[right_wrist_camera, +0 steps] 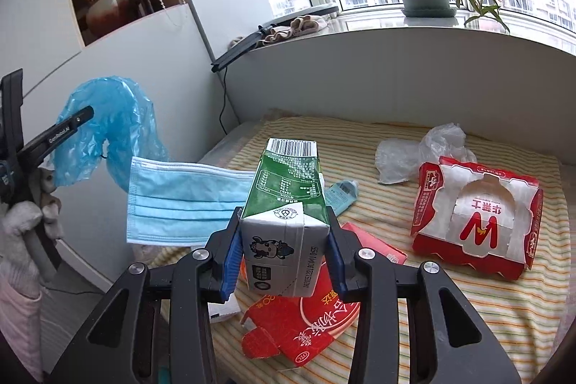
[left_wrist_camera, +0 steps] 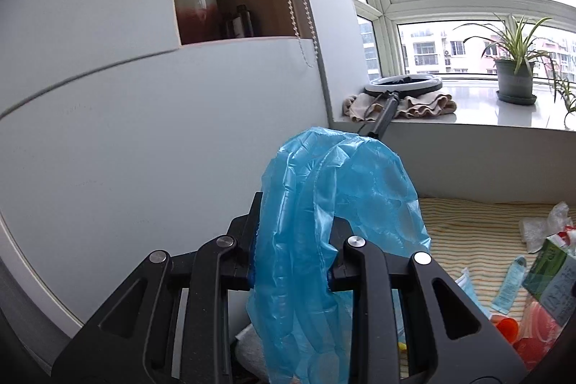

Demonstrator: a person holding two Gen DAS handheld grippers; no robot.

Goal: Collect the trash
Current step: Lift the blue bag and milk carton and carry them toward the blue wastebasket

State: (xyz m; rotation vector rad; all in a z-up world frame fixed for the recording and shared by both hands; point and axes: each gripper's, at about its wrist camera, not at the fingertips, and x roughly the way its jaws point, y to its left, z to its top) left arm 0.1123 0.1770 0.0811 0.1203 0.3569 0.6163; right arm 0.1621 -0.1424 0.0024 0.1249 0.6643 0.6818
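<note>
The milk carton [right_wrist_camera: 284,215] is being clamped by the right gripper [right_wrist_camera: 284,261], long axis pointing away; the blue bag [right_wrist_camera: 104,135], pinched by the left gripper [left_wrist_camera: 291,258], is being held to its left.

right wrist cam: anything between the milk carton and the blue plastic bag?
Yes: a blue face mask lies between the milk carton and the blue plastic bag, in the right wrist view.

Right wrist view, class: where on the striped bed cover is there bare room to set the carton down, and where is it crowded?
Free: the striped cover between the green tube and the red-and-white box, and the strip behind the clear plastic toward the wall. Crowded: under the milk carton, where red packaging lies.
</note>
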